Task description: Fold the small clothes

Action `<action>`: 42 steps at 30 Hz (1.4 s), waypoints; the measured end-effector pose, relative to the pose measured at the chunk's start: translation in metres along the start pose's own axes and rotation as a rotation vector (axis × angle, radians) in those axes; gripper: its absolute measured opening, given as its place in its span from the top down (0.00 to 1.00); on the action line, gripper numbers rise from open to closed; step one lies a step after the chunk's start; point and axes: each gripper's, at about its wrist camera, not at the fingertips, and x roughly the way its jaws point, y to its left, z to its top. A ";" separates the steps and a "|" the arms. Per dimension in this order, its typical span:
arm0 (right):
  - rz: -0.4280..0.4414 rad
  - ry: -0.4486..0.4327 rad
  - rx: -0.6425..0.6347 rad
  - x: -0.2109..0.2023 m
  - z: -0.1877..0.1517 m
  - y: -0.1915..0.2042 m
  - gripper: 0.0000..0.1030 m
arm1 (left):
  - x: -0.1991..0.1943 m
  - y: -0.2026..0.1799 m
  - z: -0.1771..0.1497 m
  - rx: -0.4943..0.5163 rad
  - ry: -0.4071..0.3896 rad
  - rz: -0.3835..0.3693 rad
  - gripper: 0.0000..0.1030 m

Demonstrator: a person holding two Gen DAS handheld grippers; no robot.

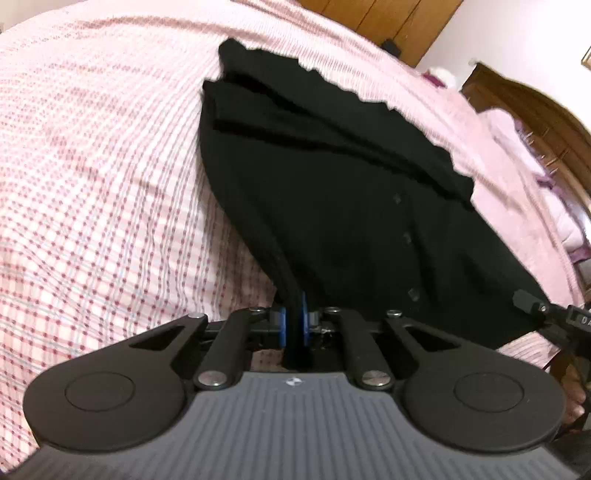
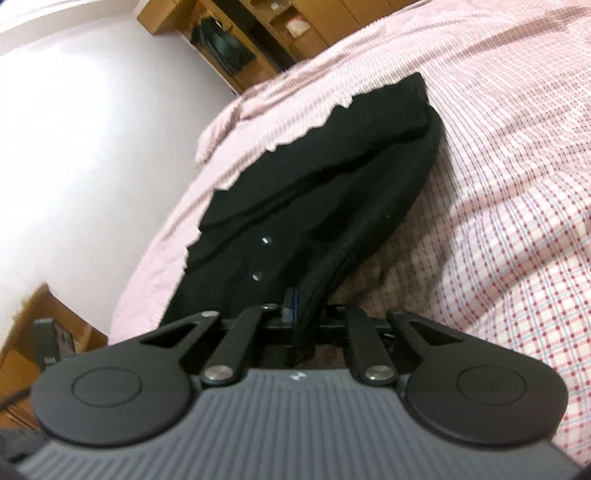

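A small black buttoned garment with a scalloped far hem lies partly folded on a pink checked bedspread. My left gripper is shut on the garment's near edge, its blue pads pinching the cloth and lifting it. The right gripper's tip shows at the garment's right corner. In the right wrist view the same garment stretches away over the bedspread, and my right gripper is shut on its near edge, holding it raised above the bed.
A wooden headboard and pillows stand at the right in the left wrist view. A wooden wardrobe is behind the bed. The right wrist view shows a white wall, wooden shelves and a low wooden piece.
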 end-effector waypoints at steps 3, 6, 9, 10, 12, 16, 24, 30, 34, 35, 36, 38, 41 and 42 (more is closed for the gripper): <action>0.028 -0.020 0.023 -0.001 0.007 0.002 0.92 | -0.011 -0.001 0.007 -0.012 -0.030 -0.026 0.92; 0.046 -0.047 0.035 -0.001 0.016 0.004 0.92 | -0.020 -0.004 0.015 -0.018 -0.059 -0.054 0.92; 0.060 -0.074 0.034 0.000 0.025 0.007 0.92 | -0.028 -0.008 0.025 -0.023 -0.084 -0.073 0.92; 0.065 -0.085 0.032 0.000 0.028 0.008 0.92 | -0.029 -0.009 0.027 -0.024 -0.090 -0.076 0.92; 0.071 -0.103 0.027 0.002 0.034 0.010 0.92 | -0.030 -0.011 0.033 -0.024 -0.093 -0.080 0.92; 0.079 -0.115 0.028 0.008 0.040 0.009 0.92 | -0.019 -0.015 0.035 -0.013 -0.059 -0.055 0.92; 0.067 -0.090 0.041 0.016 0.031 0.002 0.92 | 0.008 -0.010 0.016 -0.048 0.043 0.041 0.90; 0.060 -0.088 0.038 0.012 0.025 0.001 0.92 | 0.018 0.001 0.008 -0.065 0.091 0.082 0.75; 0.059 -0.085 0.037 0.011 0.023 0.001 0.92 | 0.027 -0.003 0.005 -0.041 0.106 0.070 0.61; 0.057 -0.083 0.035 0.011 0.022 0.001 0.92 | 0.029 -0.005 0.004 -0.037 0.110 0.064 0.56; 0.055 -0.082 0.032 0.012 0.022 0.001 0.92 | 0.030 -0.007 0.003 -0.031 0.113 0.060 0.54; 0.052 -0.083 0.028 0.011 0.021 0.002 0.92 | 0.030 -0.008 0.003 -0.021 0.115 0.057 0.52; 0.049 -0.083 0.027 0.010 0.021 0.003 0.92 | 0.025 -0.009 0.000 -0.021 0.098 0.077 0.51; 0.049 -0.082 0.025 0.010 0.021 0.003 0.92 | 0.023 -0.010 -0.001 -0.015 0.090 0.087 0.51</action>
